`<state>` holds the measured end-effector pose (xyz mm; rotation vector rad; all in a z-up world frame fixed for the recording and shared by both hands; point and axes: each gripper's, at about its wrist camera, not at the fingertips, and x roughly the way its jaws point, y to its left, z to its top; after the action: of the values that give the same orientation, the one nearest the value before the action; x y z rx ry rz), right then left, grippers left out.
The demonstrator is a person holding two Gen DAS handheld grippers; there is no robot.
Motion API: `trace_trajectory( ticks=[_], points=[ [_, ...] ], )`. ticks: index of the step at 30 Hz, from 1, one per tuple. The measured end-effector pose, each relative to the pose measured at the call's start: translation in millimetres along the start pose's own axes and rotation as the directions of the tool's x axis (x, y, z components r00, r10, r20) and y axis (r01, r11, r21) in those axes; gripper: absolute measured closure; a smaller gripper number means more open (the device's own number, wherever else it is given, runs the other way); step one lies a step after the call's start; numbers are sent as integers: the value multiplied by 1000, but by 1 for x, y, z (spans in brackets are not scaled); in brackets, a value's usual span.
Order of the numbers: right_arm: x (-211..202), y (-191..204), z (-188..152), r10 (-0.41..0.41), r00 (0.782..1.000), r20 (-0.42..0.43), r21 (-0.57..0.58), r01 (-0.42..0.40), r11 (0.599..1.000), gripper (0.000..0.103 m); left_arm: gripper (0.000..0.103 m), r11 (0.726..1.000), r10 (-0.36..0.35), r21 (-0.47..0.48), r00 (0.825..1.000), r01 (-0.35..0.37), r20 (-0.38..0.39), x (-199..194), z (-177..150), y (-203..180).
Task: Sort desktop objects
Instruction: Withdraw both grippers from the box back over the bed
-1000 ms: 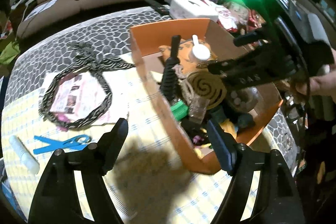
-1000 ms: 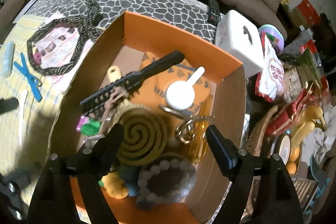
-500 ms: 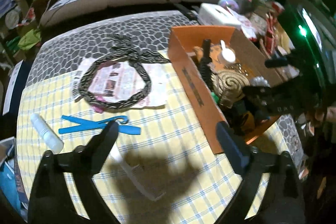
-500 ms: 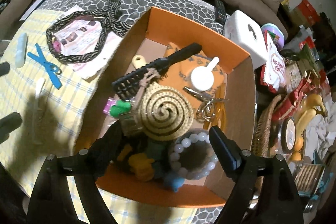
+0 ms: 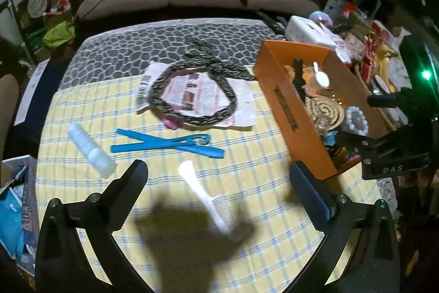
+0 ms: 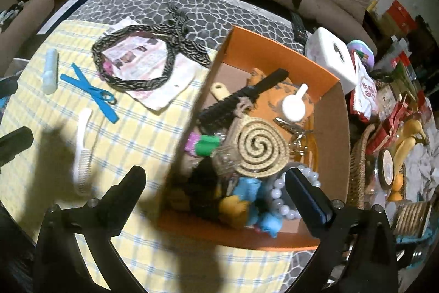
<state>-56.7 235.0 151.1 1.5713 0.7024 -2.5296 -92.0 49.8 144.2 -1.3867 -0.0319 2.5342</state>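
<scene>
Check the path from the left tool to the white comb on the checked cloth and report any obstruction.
Nothing visible blocks it. The white comb lies alone on the checked cloth, just ahead of the left tool, whose jaws are opening and empty. The blue scissors and white tube lie farther off.

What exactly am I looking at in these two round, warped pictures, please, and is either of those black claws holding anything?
No robot arm here: a person carries a two-finger gripper in each hand, and a fisheye camera on each looks forward along its fingers. One picture comes from the left gripper, the other from the right gripper. Both are opening with nothing between the fingers. On the yellow checked tablecloth lie a white comb, blue scissors, a white tube and a patterned headband on a leaflet. The right camera looks into an orange box holding a black brush, a spiral coil, a white scoop and white beads.
</scene>
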Motion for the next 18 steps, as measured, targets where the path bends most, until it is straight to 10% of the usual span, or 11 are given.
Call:
trace_trajectory(
  ticks=[18],
  points=[
    [-15,88,-2,95,994,48,-31,-93,995,0,0,992,45,-115,999,-46,-14,-29,-42,87]
  ],
)
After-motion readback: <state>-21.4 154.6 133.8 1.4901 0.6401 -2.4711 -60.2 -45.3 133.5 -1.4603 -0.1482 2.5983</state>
